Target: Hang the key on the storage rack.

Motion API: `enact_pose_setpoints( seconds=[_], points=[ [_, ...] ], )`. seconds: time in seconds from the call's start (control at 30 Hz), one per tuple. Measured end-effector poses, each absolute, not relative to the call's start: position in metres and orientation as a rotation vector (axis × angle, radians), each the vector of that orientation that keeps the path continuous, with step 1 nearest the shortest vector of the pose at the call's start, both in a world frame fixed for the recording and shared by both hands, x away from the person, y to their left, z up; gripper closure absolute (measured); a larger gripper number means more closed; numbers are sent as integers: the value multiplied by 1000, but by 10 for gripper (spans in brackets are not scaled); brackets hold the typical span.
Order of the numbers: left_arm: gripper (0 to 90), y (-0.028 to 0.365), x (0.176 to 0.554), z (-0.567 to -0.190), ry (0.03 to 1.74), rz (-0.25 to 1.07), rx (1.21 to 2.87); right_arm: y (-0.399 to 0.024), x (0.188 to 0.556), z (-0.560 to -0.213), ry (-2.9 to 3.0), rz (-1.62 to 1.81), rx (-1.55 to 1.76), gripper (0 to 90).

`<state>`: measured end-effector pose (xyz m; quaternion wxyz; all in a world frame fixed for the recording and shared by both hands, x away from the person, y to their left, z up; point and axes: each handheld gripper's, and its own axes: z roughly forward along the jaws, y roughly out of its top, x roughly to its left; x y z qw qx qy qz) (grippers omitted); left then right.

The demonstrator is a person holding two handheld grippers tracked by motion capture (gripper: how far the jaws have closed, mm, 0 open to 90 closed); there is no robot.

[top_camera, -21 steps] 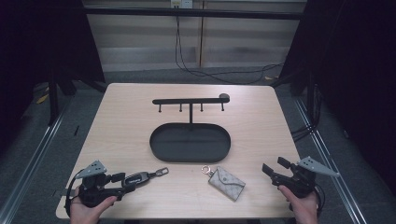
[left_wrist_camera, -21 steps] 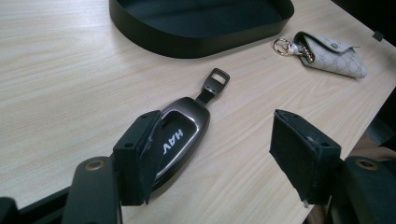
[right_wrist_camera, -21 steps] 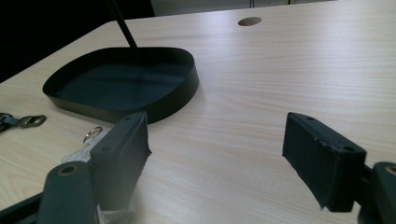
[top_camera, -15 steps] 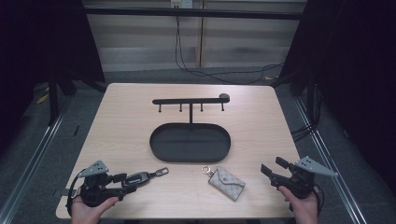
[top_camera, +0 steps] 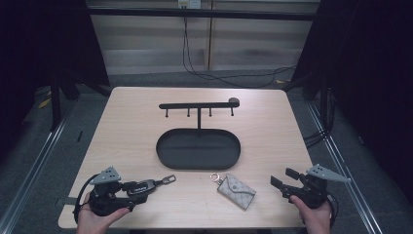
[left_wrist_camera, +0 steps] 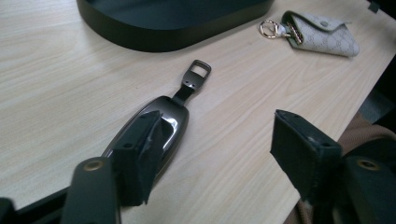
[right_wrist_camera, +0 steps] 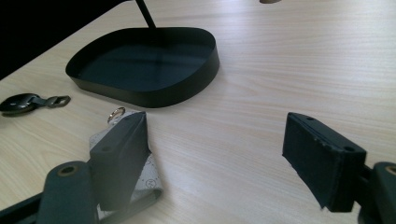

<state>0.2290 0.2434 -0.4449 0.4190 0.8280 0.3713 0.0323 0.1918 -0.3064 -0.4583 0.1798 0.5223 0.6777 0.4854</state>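
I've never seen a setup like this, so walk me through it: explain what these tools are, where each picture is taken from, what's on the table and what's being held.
There is no machine here: a person holds a hand tool with two black fingers in each hand. The high view looks down on the wooden table; the left gripper is at its lower left, the right gripper at its lower right. The other two pictures come from cameras riding on those tools, looking along their fingers.

On the table stand a black oval tray with a hook rack rising behind it, a dark key fob and a patterned key pouch with a gold ring.

Both tools are open and hold nothing. The left one is over the fob, with one finger in front of it.
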Motion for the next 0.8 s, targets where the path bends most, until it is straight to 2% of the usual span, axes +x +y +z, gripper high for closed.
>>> enact_pose_setpoints(
  seconds=[0.13,0.33,0.4,0.47,0.63,0.8],
  points=[
    [300,240,232,-439,919,97,2084,-304,189,-457,1910,1351,1469,208],
    [280,233,245,-435,906,62,2116,-302,189,-456,1919,1346,1471,238],
    [283,232,246,-433,910,66,2131,-301,189,-456,1921,1350,1472,238],
    [352,228,249,-432,897,69,2161,-301,188,-456,1914,1357,1482,235],
    [366,215,257,-429,876,73,2248,-300,180,-456,1866,1416,1507,269],
    [379,207,263,-424,843,60,2312,-301,181,-457,1865,1381,1523,219]
  ],
)
